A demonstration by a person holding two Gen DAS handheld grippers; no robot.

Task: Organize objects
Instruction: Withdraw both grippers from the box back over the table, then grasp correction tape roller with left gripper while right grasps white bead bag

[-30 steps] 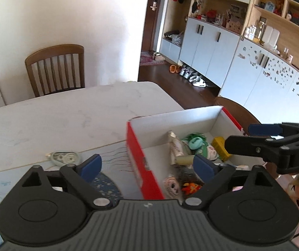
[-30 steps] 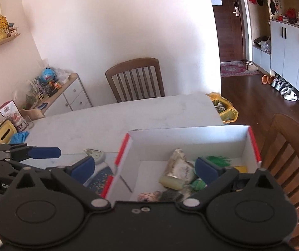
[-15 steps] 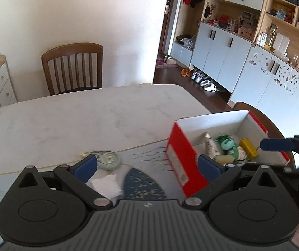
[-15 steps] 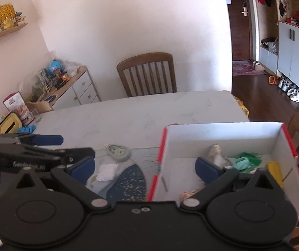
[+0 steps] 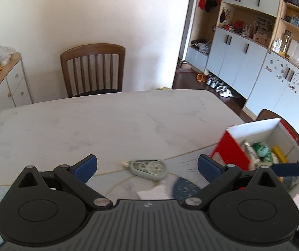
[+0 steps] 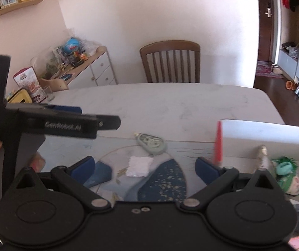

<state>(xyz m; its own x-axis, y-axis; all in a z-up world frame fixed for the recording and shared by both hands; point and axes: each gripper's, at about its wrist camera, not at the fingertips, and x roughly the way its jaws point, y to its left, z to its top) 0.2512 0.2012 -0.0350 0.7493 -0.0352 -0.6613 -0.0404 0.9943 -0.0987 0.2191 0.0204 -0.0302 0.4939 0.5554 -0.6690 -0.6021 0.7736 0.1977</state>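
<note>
both tools wide, empty; correction tape [image 5: 149,167] between left tool [image 5: 147,166] tips.

A wooden chair [image 5: 93,69] stood behind the pale marble tabletop [image 5: 107,121], against a white wall. To the left a low sideboard [image 6: 90,67] carried a cluttered heap of small items, with a globe [image 6: 72,44] among them. At the right, grey-blue cabinets [image 5: 239,62] lined a hallway, shoes [image 5: 218,85] on the dark floor.
</note>
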